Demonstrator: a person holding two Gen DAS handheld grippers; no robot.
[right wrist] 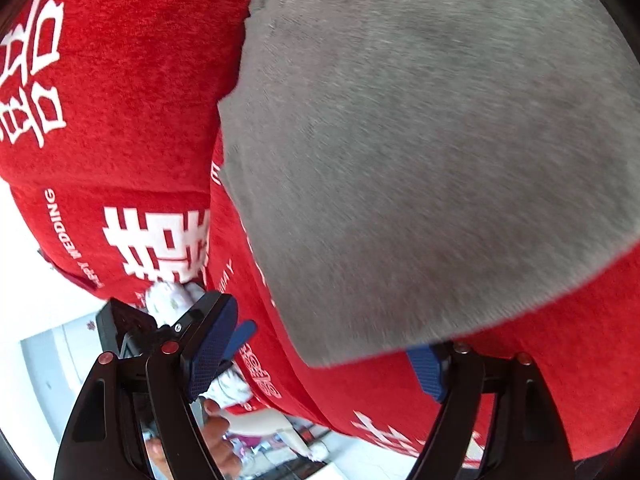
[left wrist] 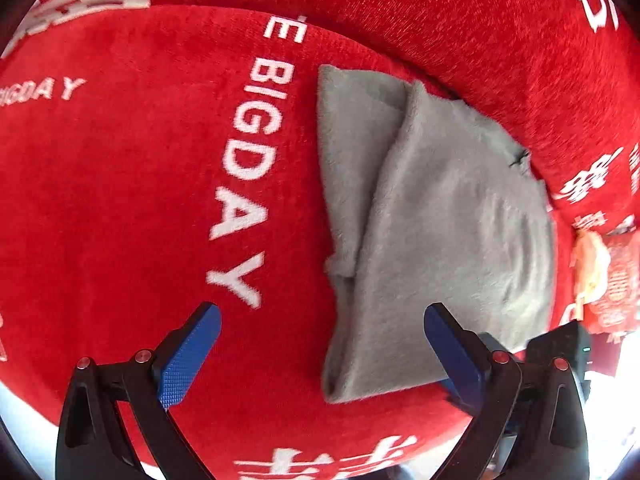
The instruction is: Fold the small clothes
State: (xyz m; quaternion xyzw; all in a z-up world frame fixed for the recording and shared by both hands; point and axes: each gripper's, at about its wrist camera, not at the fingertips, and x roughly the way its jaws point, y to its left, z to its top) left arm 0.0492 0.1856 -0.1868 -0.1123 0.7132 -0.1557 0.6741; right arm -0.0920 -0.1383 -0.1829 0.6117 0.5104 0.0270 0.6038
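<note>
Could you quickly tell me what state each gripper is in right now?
Left gripper: open, holding nothing, above the near edge of the grey garment.
Right gripper: open, nothing gripped; the garment's edge lies over one finger.

We see red plush cover (left wrist: pixel 120 184) with white print "BIGDAY", raised red cushion (left wrist: pixel 460 28) along far edge, same white lettering. We note double-happiness characters and "WEDDING" on cover's side. Red patterned packet (left wrist: pixel 616 284) at right edge. Pale floor (right wrist: pixel 44 364) below.

Red lettered sofa cover (left wrist: pixel 120 184); bright floor (right wrist: pixel 48 360)
</note>
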